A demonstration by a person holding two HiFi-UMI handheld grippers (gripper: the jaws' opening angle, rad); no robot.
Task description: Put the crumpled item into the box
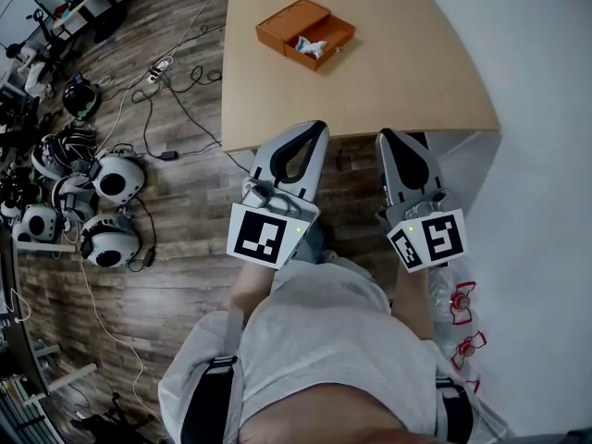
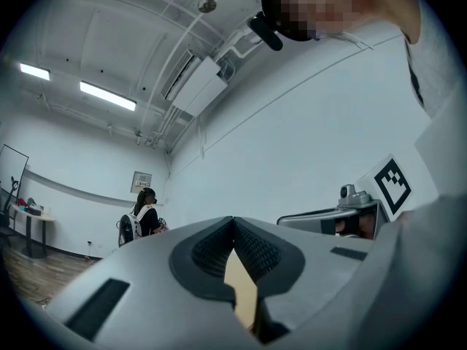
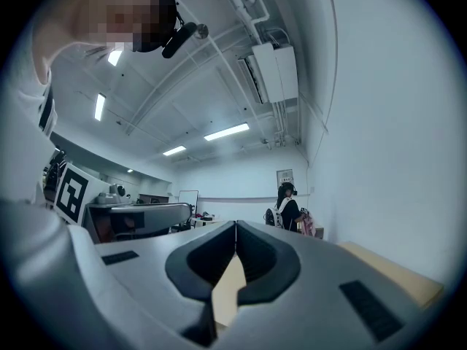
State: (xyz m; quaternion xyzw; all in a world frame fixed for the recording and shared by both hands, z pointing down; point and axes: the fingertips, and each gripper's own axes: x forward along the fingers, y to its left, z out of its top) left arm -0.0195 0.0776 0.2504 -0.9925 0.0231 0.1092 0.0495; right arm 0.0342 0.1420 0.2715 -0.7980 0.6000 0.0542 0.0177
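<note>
The person stood at the near edge of the table [image 1: 407, 81] with both tools held roughly level, tips close to that edge. The left gripper [image 1: 317, 128] was clenched on nothing, its pads meeting, and the right gripper [image 1: 385, 137] was likewise pressed together and empty. Well beyond them, towards the far side of the tabletop, the orange box [image 1: 289, 18] lay open, and the crumpled item [image 1: 310, 46], a white wad, appeared to sit inside its open compartment. Judged from that, the placing looked finished, so the sensible thing was to hold both tools back from the table. If the wad needed seating deeper, one tool alone should come down from above, jaws parted before descending, pressing gently so the light box would not slide or tip
</note>
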